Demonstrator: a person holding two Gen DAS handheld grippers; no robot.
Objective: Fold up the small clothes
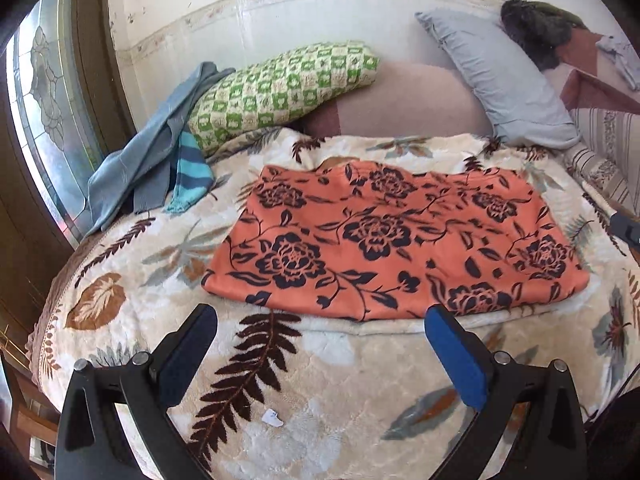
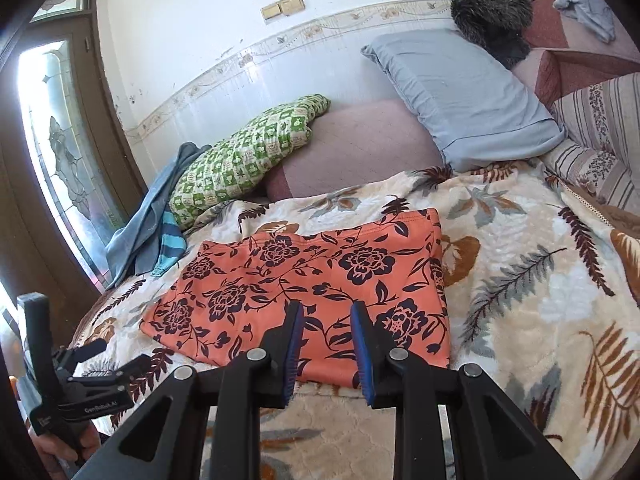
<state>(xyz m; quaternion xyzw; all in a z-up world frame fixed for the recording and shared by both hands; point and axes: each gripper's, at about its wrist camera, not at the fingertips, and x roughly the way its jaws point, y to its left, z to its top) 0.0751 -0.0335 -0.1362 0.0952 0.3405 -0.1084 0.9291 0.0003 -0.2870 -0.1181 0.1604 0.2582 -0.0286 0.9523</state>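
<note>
- Orange floral garment (image 1: 392, 240) is lying folded into a flat rectangle in the middle of the bed, on top of the cream blanket (image 1: 328, 384) with the brown and grey leaf print. Black rose pattern all over it, edges look pretty tidy.
- Left gripper (image 1: 320, 328) hangs above the blanket at the near edge of the garment, jaws spread wide, nothing between them. Its blue pads aren't touching the cloth.
- Right gripper (image 2: 326, 312) is over the near right part of the garment, jaws only a narrow gap apart with nothing pinched in there, you can see the orange fabric through the gap. Looks like it's above the cloth, not on it.
- In the right wrist view you also get the left gripper's body at the far left, with a bit of a hand (image 2: 60, 452) wrapped around its handle.
- Far left of the bed there's a heap of blue clothes (image 1: 136, 172), one piece with turquoise and dark blue stripes (image 1: 192, 176), well apart from the orange one.
- Behind that, a green checked pillow (image 1: 280, 88) leans on a pinkish cushion (image 1: 412, 100), and a grey-blue pillow (image 1: 500, 76) sits further right against the wall.
- Dark furry thing (image 1: 536, 28) at the far right corner, can't tell what it is.
- Leaded glass door (image 1: 48, 112) on the left side, bright light coming through.
</note>
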